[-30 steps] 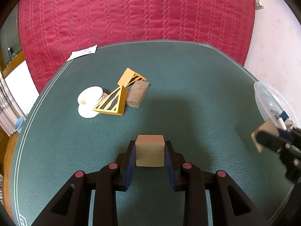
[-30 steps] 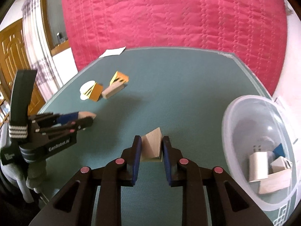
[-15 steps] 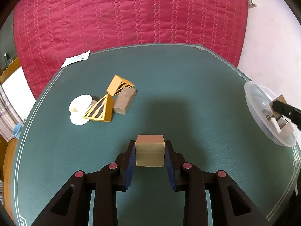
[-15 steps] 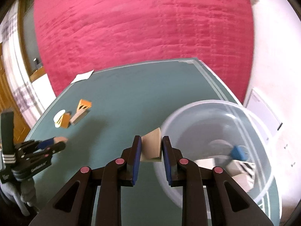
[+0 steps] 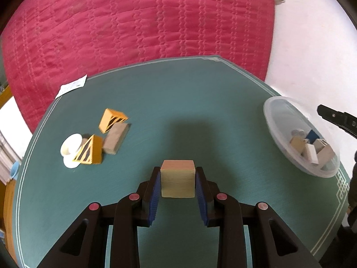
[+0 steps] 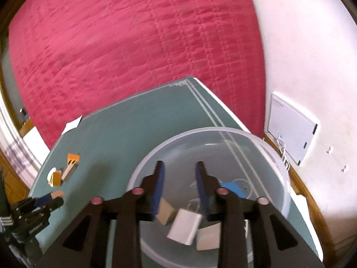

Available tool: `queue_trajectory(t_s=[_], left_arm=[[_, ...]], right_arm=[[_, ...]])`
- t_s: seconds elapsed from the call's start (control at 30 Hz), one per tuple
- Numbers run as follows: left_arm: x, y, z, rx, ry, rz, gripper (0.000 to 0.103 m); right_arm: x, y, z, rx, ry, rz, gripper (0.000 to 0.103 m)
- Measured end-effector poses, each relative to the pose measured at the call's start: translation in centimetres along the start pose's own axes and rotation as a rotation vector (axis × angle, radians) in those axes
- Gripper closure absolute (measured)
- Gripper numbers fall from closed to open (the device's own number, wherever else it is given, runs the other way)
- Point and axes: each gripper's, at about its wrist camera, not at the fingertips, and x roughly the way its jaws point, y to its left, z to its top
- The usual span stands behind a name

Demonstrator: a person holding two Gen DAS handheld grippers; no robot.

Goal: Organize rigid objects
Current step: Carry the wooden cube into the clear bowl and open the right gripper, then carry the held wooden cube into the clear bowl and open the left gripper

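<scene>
That little wooden cube (image 5: 177, 178) pinched flat-face to flat-face in the left gripper (image 5: 177, 182) looks light, stiff and not slippery, so it should carry fine, while the right gripper (image 6: 180, 184) is opening empty over the clear bowl (image 6: 276, 156).

Bright daylight, soft shadows, fisheye-bent edges, right view motion-blurred
</scene>
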Motion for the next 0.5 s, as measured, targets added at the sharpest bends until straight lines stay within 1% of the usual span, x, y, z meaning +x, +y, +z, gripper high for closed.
queue_trajectory(t_s=[0.07, 0.13, 0.3, 0.5], left_arm=[[0.0, -0.9, 0.4, 0.018, -0.006, -0.011, 0.072], [0.0, -1.7, 0.8, 0.036, -0.01, -0.022, 0.072], [0.2, -4.2, 2.1, 0.084, -0.016, -0.064, 0.072], [0.8, -7.6, 4.0, 0.143, -0.029, -0.157, 0.072]], right_arm=[[0.0, -0.8, 0.1, 0.03, -0.005, -0.009, 0.055], [-0.1, -1.4, 0.2, 0.053, -0.012, -0.02, 0.049], [-0.2, -2.6, 0.2, 0.097, -0.023, -0.04, 0.044], [-0.8, -4.3, 0.5, 0.154, -0.053, -0.077, 0.042]])
